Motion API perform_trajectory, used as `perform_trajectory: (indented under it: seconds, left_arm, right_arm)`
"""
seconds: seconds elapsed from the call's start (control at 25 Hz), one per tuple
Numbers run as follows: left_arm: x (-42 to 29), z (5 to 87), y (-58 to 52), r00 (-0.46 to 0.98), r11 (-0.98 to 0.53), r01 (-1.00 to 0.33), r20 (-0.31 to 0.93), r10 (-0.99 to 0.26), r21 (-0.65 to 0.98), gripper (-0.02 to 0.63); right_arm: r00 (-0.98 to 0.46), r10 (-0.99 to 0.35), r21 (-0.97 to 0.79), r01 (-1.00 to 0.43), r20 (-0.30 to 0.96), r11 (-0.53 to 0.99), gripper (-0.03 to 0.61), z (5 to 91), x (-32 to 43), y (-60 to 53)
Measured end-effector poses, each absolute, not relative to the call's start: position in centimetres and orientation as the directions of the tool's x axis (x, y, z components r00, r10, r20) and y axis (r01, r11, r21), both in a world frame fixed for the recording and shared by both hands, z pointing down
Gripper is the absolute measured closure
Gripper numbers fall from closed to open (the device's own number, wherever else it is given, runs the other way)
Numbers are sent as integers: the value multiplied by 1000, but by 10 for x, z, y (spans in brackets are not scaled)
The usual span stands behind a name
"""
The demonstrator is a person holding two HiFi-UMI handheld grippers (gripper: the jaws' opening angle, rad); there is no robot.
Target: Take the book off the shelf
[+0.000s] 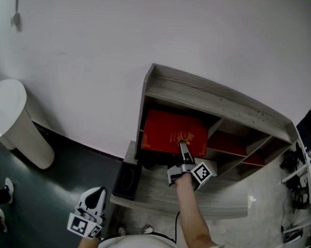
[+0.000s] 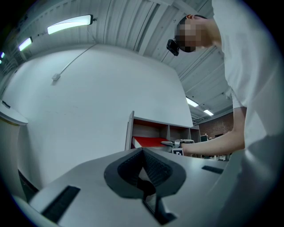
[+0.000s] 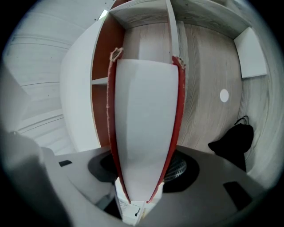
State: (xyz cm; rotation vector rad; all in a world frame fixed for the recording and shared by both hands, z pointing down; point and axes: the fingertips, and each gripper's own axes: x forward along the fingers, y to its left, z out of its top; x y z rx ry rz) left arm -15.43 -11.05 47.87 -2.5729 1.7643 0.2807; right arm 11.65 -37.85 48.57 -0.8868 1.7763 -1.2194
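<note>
A red book [image 1: 170,132] with a gold emblem on its cover leans in the left compartment of the grey wooden shelf [image 1: 212,95]. My right gripper [image 1: 184,149] reaches to the book's lower edge. In the right gripper view the book [image 3: 144,133] stands edge-on, white pages between red covers, and the right gripper [image 3: 142,177] is shut on its near end. My left gripper [image 1: 94,199] hangs low at the left, far from the shelf. In its own view the left gripper [image 2: 144,170] is shut with nothing in it, and the book [image 2: 148,142] shows small in the distance.
A white cylindrical bin [image 1: 15,123] stands by the wall at the left. A black box [image 1: 127,178] sits at the shelf's lower left corner. Red back panels [image 1: 226,144] line the other compartments. Cables and equipment [image 1: 299,156] crowd the right edge. A black bag [image 3: 233,142] lies on the floor.
</note>
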Motion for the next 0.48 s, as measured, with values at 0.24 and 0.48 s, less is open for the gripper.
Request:
perform_trajectory:
  seconds: [0.24, 0.48]
  left_arm:
    - [-153, 477, -105, 361, -378, -921, -154, -920, 97, 597]
    - [-146, 474, -99, 389, -407, -909, -166, -906, 94, 597]
  right_arm:
    - [-444, -866, -946, -111, -228, 305, 329, 482, 116, -363]
    - [-444, -862, -942, -103, -243, 319, 328, 473, 118, -347]
